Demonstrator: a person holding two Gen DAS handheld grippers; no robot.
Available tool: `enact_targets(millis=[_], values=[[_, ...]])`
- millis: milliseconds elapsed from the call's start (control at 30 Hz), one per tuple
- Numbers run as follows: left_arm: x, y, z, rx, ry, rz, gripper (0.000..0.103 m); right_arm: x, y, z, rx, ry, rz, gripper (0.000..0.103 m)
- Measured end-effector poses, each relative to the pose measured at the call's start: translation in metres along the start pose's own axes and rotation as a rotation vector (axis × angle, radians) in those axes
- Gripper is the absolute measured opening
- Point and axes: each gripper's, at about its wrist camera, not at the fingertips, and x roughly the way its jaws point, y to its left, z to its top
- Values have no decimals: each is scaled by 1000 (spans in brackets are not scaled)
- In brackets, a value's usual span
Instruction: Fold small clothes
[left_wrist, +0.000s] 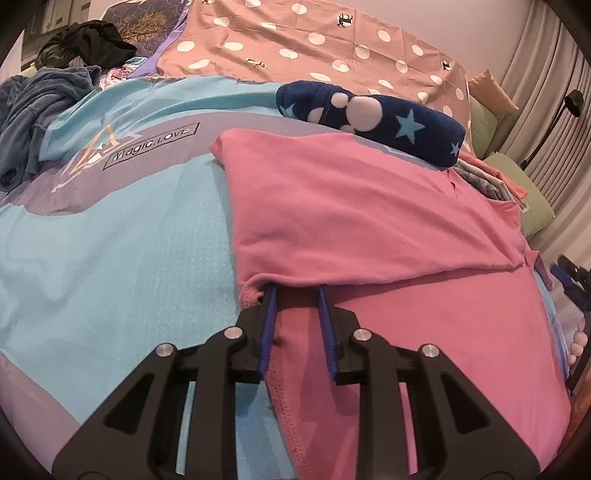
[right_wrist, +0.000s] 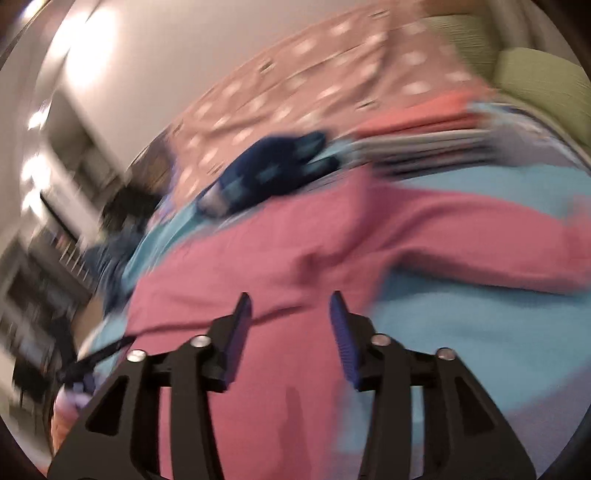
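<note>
On the bed: left gripper (left_wrist: 295, 290) has jaws parted, tips under the fold's edge
Right gripper (right_wrist: 291, 299): spread wide, empty, blurry
Pink garment (left_wrist: 369, 221): half-folded on blue sheet (left_wrist: 110, 258)
Feel: light, floppy, grab hem corners

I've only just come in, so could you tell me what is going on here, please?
A person with a gripper in each hand is folding a pink garment on a bed with a blue sheet. Its upper part is already folded over. The left gripper has its tips tucked under the folded edge, jaws slightly apart and not pinching cloth. The right gripper is open over the garment, holding nothing; its view is blurred. A navy star-patterned item lies just beyond.
</note>
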Motion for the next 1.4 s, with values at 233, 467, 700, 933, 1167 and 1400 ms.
enact_targets(millis=[233, 467, 700, 933, 1167, 1400], values=[[-1, -15, 1, 68, -4, 90, 24, -70, -150, -6, 449, -73, -160, 51], [-17, -79, 15, 145, -73, 67, 71, -65, -241, 2, 782, -106, -34, 51], [28, -138, 32, 153, -38, 12, 75, -36, -271, 12, 861, -125, 21, 51], [76, -160, 39, 182, 49, 48, 79, -21, -280, 18, 833, -139, -17, 17], [80, -160, 32, 196, 22, 47, 80, -44, -269, 27, 861, -228, 125, 5], [77, -156, 31, 184, 11, 27, 80, -48, -92, 103, 414, -206, 365, 5]])
